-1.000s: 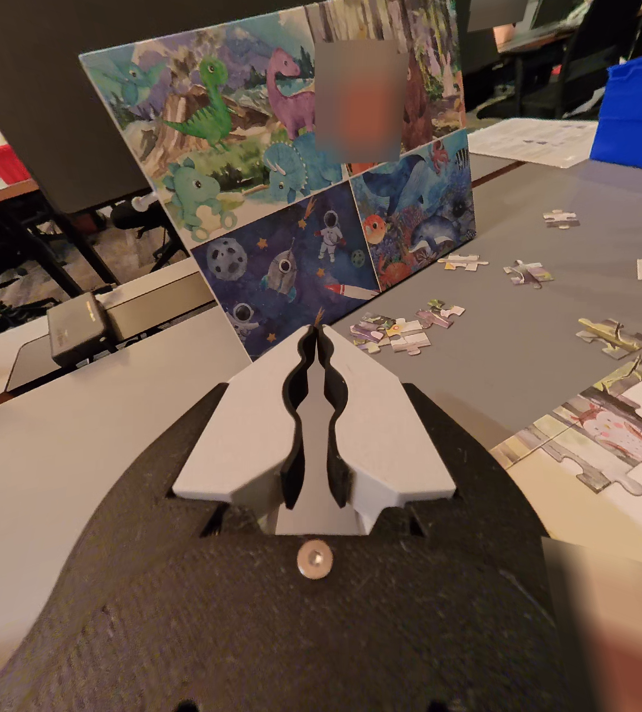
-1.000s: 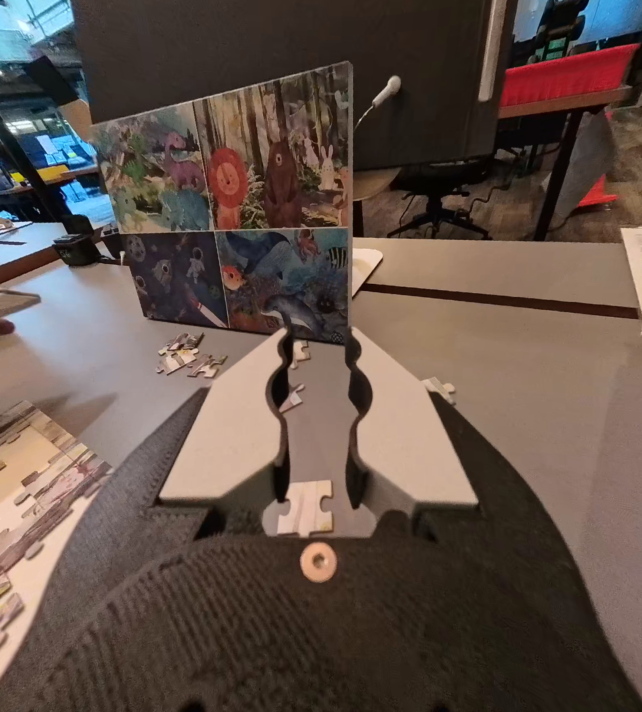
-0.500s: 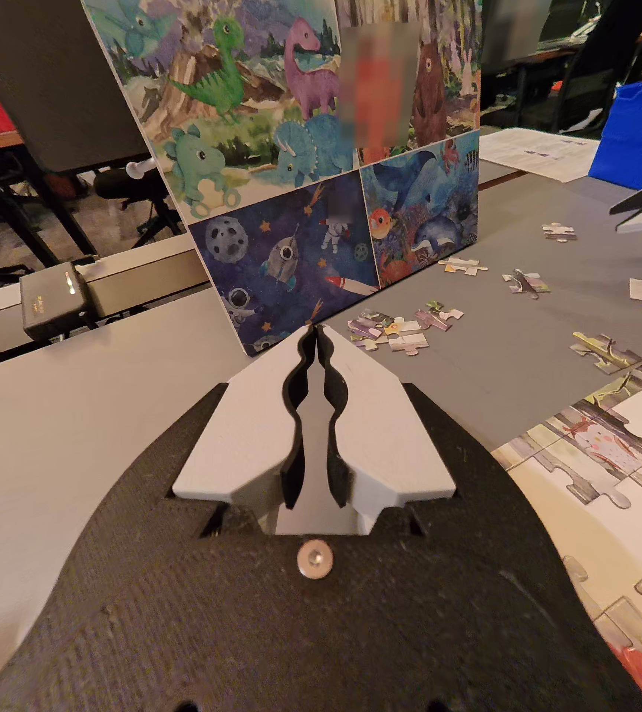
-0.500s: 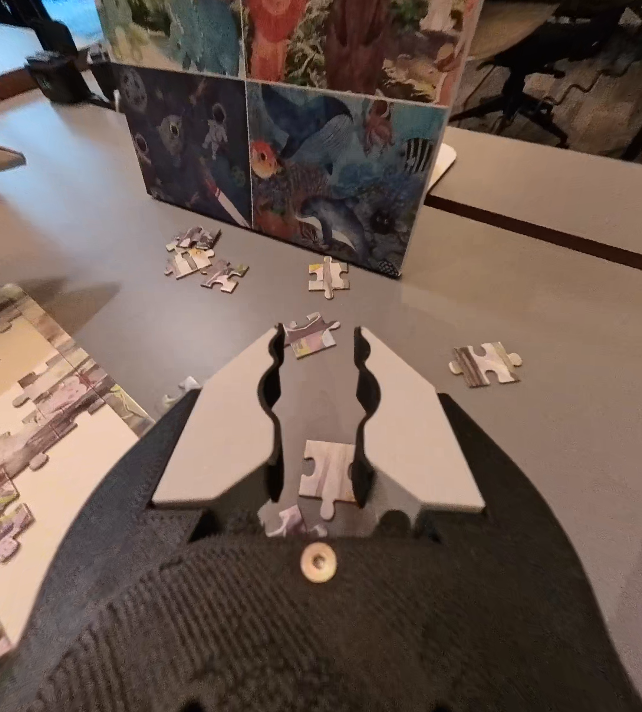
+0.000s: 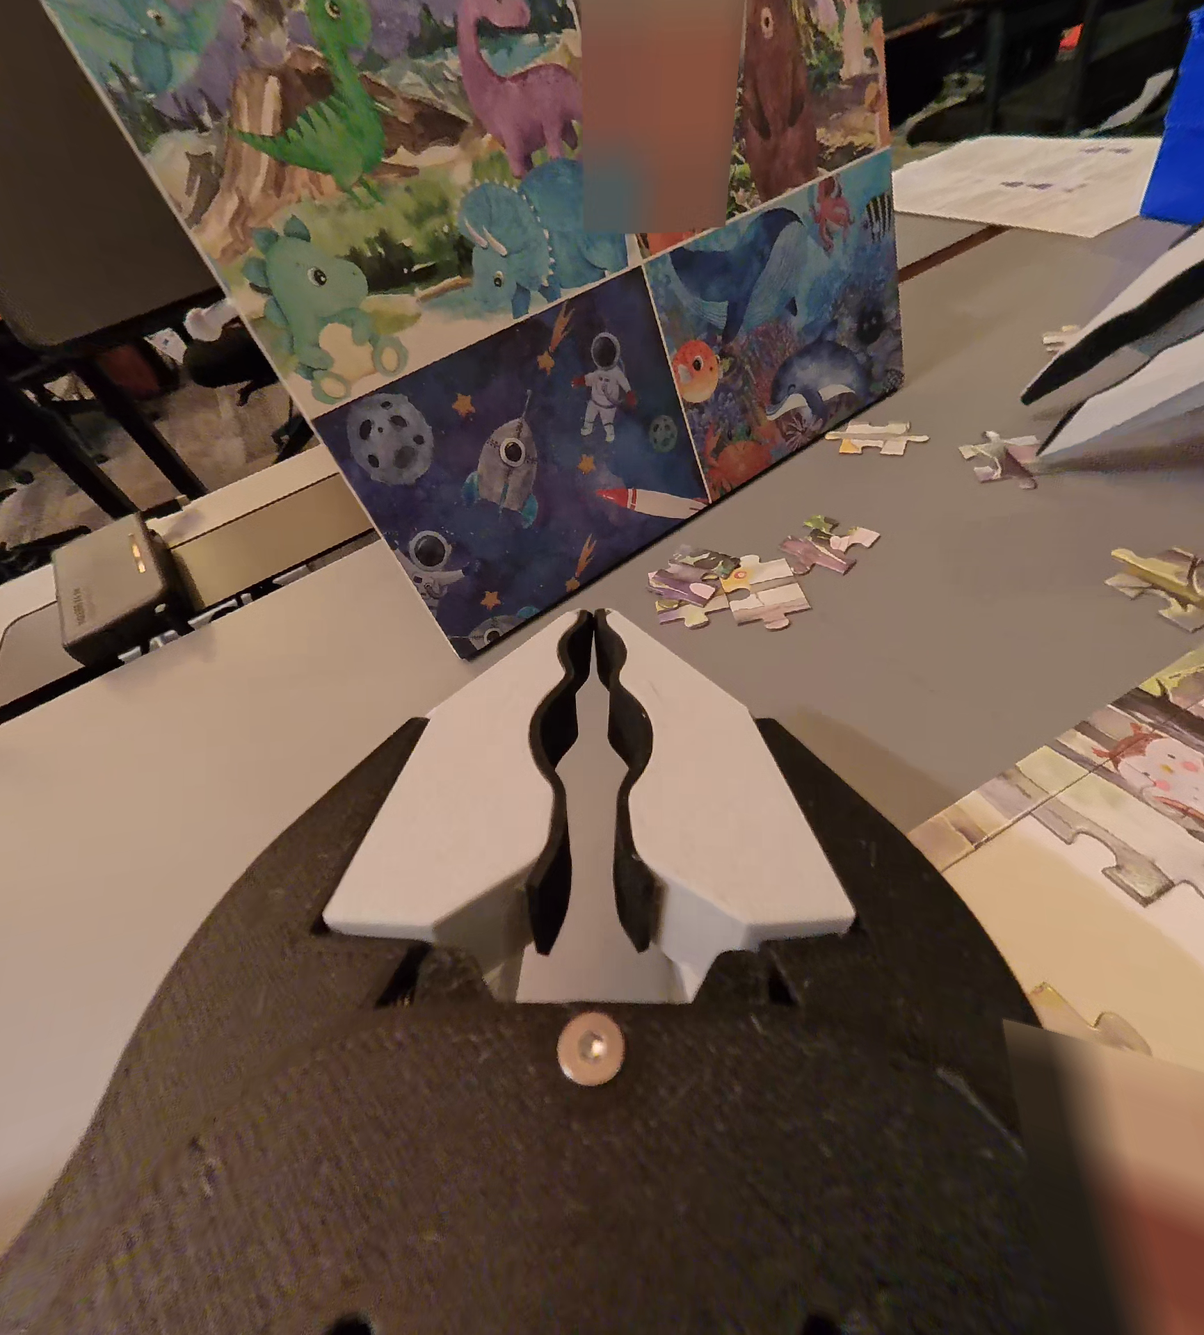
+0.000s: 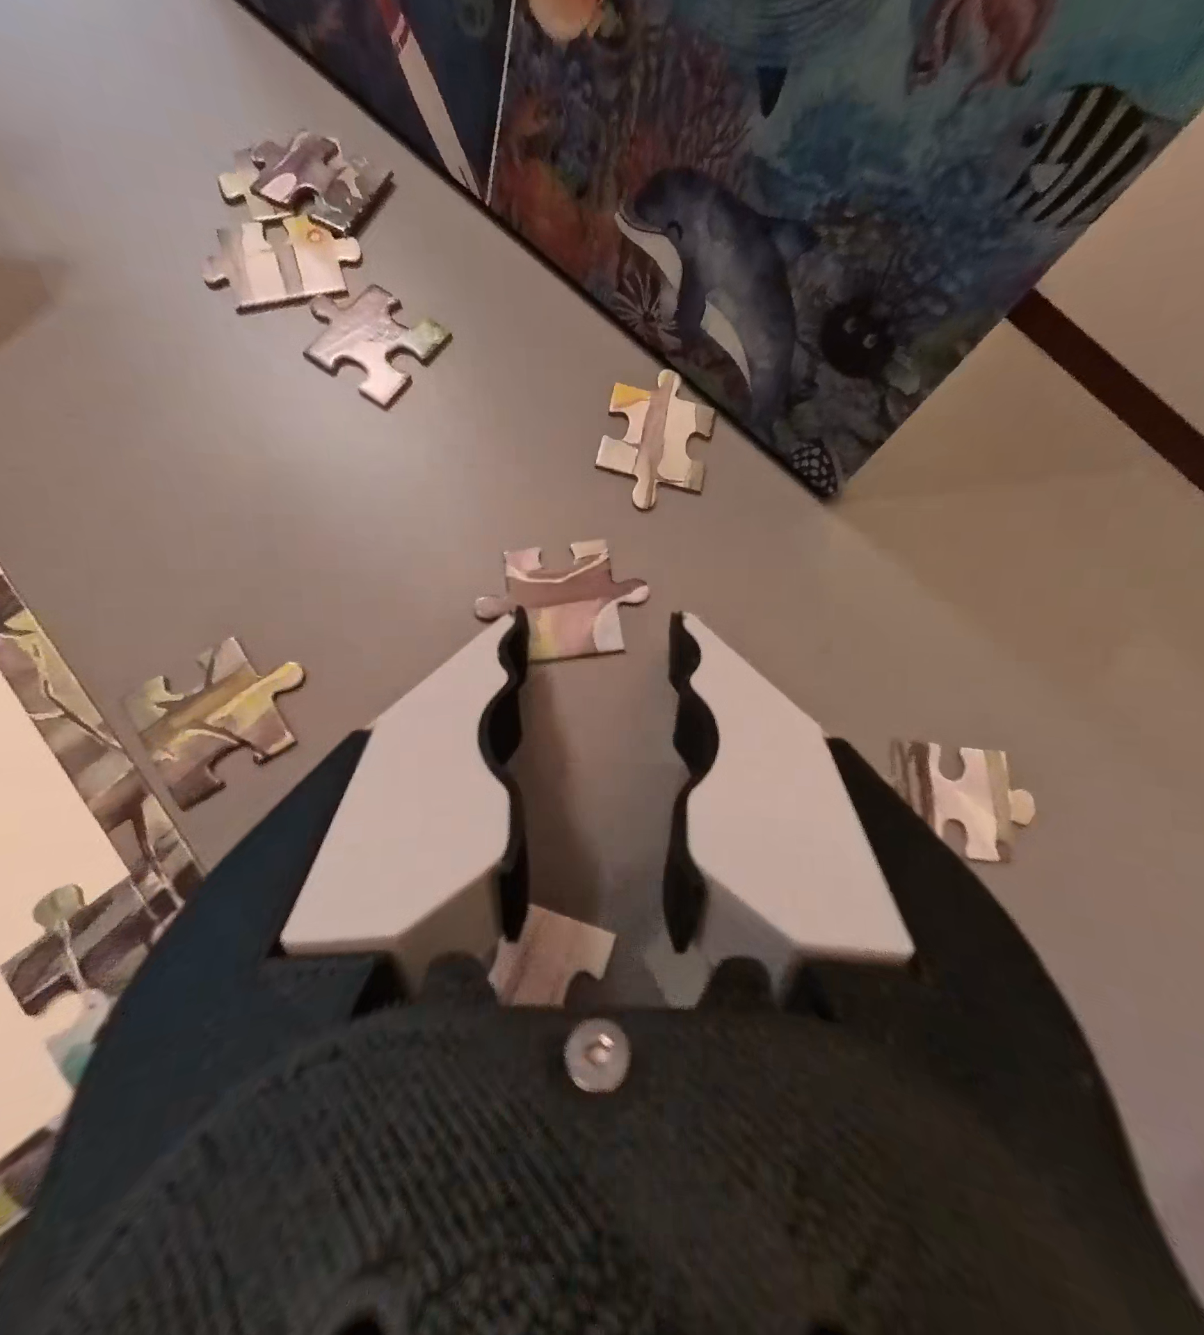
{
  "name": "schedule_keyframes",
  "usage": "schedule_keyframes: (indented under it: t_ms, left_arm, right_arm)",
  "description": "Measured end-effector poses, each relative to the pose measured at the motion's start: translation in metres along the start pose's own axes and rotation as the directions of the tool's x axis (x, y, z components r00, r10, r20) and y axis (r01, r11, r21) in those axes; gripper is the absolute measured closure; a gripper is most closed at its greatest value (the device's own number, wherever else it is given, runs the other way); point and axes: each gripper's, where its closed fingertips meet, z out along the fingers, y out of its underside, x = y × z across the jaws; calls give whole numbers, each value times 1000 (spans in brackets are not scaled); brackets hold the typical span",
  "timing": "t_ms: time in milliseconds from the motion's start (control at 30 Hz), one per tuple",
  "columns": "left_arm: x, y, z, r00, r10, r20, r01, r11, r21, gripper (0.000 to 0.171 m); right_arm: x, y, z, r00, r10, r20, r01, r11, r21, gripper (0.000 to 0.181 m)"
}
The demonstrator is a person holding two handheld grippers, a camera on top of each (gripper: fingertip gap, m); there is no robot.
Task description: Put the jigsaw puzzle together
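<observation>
both tools empty: left tool (image 5: 594, 621) closed, right tool (image 6: 599, 625) open over loose piece (image 6: 564, 607) on table (image 6: 945, 578).

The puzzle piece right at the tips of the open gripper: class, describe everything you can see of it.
The puzzle piece is flat, cardboard-looking, printed in pale pink, grey and cream swirls. It has a knob on its left and right sides and a notch in its far edge. It lies picture-side up on the grey table, apart from the other loose pieces. The right gripper is open over it; one fingertip overlaps its near left corner in view, though contact cannot be confirmed.
</observation>
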Motion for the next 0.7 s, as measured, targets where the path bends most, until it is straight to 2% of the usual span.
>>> schedule_keyframes:
  t_ms: [100,167,267,433,567,700]
  left_arm:
    - [2,3,2,999,53,12,-52,998,-19,171]
    - [4,4,3,997,78,14,-78,997,-29,171]
    - [7,5,4,994,105,12,-104,994,-40,171]
    - [8,5,3,993,119,20,-118,992,-33,171]
    - [8,4,3,992,127,25,-126,992,-31,171]
    - [10,5,3,989,144,25,-143,989,-34,171]
  right_arm:
    - [-11,1,5,995,51,85,-51,999,-9,142]
    - [-13,2,5,995,44,87,-43,999,-7,142]
    - [-16,2,5,994,33,103,-34,999,4,152]
    - [-17,3,0,995,24,94,-25,1000,7,153]
    - [-24,-14,-37,993,6,114,-21,991,135,153]
    - [-54,-34,-85,966,-102,236,31,957,289,153]
